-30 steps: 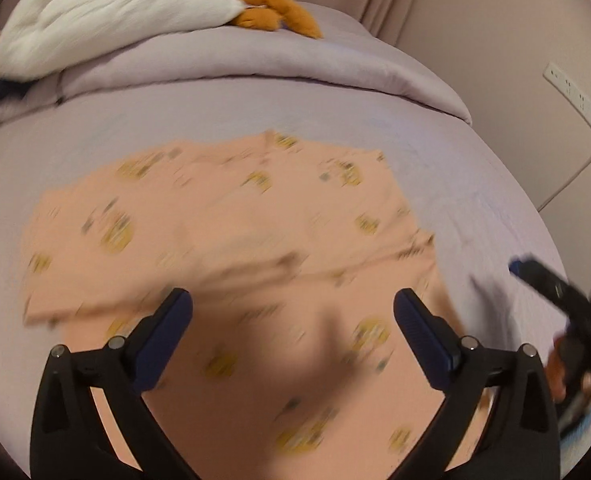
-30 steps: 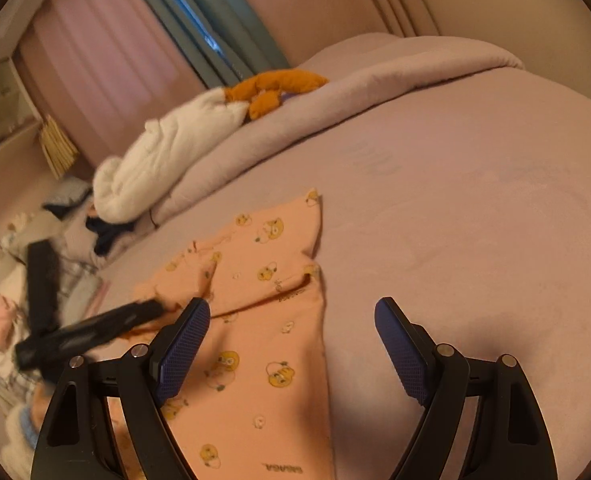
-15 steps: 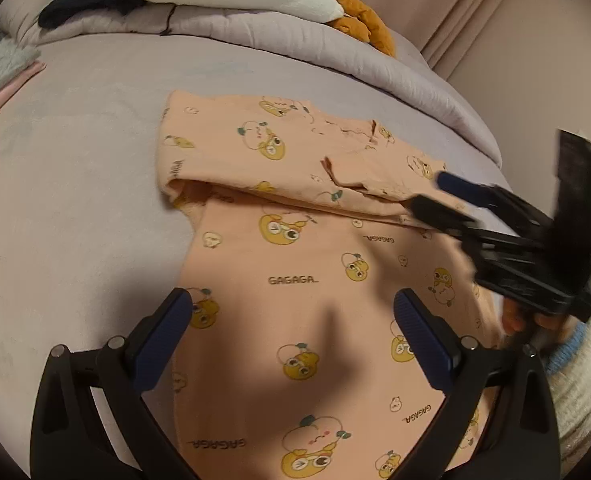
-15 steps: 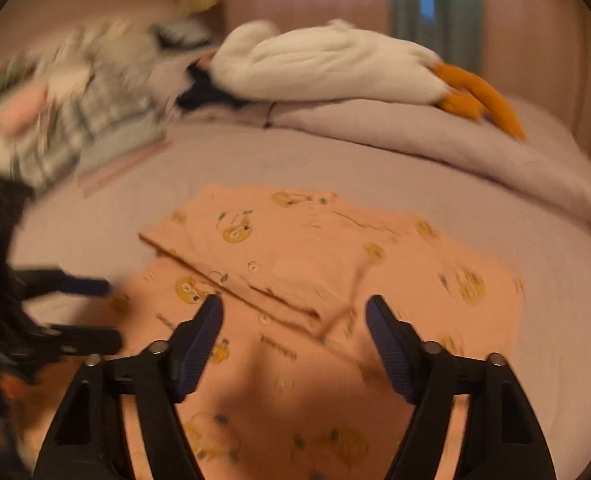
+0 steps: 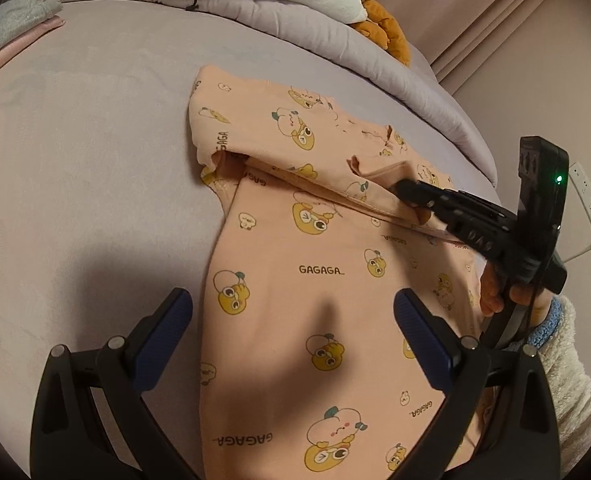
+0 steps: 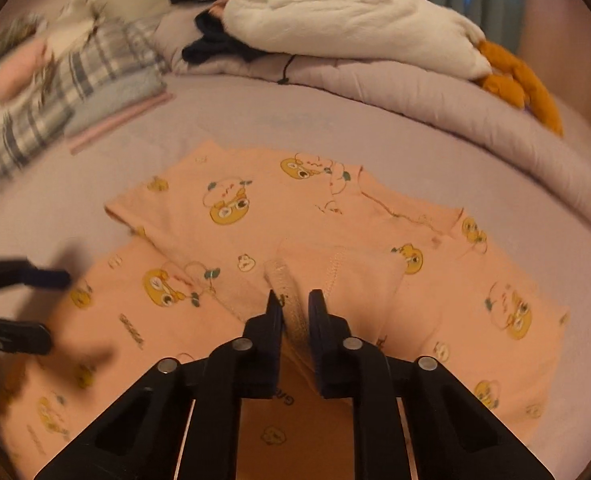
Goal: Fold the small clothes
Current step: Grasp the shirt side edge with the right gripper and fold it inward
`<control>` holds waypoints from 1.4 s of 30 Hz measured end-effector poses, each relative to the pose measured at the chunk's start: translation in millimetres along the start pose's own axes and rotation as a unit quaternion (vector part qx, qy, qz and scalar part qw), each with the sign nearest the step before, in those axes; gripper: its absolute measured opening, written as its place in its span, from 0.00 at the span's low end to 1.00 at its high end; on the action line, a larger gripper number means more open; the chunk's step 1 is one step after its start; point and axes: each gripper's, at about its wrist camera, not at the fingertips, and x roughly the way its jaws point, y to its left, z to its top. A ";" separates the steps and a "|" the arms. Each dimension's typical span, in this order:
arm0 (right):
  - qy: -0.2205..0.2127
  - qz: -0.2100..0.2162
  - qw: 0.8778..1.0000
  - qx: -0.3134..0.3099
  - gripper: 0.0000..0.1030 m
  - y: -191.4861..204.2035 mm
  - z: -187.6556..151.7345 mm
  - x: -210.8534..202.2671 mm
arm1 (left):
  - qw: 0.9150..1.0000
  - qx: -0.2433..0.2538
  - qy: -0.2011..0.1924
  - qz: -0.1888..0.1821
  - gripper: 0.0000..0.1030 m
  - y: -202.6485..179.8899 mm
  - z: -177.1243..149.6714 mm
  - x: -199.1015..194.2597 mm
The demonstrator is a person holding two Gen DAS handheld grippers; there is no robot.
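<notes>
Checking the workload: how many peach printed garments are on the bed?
1: the peach garment lies mid-bed, a folded edge pinched in the right tool. Other clothes are piled at the bed's far-left side.

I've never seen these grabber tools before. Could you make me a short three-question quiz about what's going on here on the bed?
1. True or false: the right gripper is shut on an edge of the peach garment.
2. The left gripper is: A) open above the garment, B) clamped on the white plush toy.
3. What word is printed on the garment?

Key: 1 true, and its jaws have just been closing; 2 A; 3 GAGAGA.
</notes>
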 end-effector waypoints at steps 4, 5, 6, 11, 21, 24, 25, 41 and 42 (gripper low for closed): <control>-0.063 0.006 0.993 0.095 0.08 -29.7 -5.2 -25.3 | 1.000 -0.002 -0.002 -0.001 0.98 -1.5 0.2 -3.6; -0.088 0.004 0.989 0.123 0.08 -38.6 -9.8 -36.8 | 1.000 -0.003 -0.003 -0.001 0.98 -1.6 0.3 -5.2; -0.119 -0.007 0.981 0.155 0.08 -50.1 -17.4 -51.8 | 1.000 -0.002 -0.004 0.002 0.98 -2.0 0.4 -6.4; -0.165 -0.053 0.959 0.226 0.07 -79.5 -57.6 -80.8 | 1.000 -0.007 -0.002 0.002 0.98 -2.6 -1.6 -6.7; -0.120 -0.017 0.937 0.327 0.16 -113.3 -94.5 -69.1 | 1.000 0.008 0.011 0.005 0.98 -11.3 -6.7 -5.6; -0.125 0.003 0.920 0.372 0.43 -124.1 -100.6 -70.2 | 1.000 0.012 0.011 0.008 0.98 -10.4 -8.2 -5.5; -0.127 0.012 0.914 0.384 0.43 -127.4 -101.8 -70.0 | 1.000 0.011 0.011 0.008 0.98 -10.0 -7.7 -4.6; -0.029 -0.110 0.940 0.321 0.05 -132.8 -87.6 -48.6 | 1.000 0.010 0.018 0.008 0.98 -8.1 -7.6 1.7; -0.034 -0.113 0.941 0.316 0.06 -130.3 -86.2 -51.8 | 1.000 0.009 0.017 0.008 0.98 -8.3 -6.4 1.6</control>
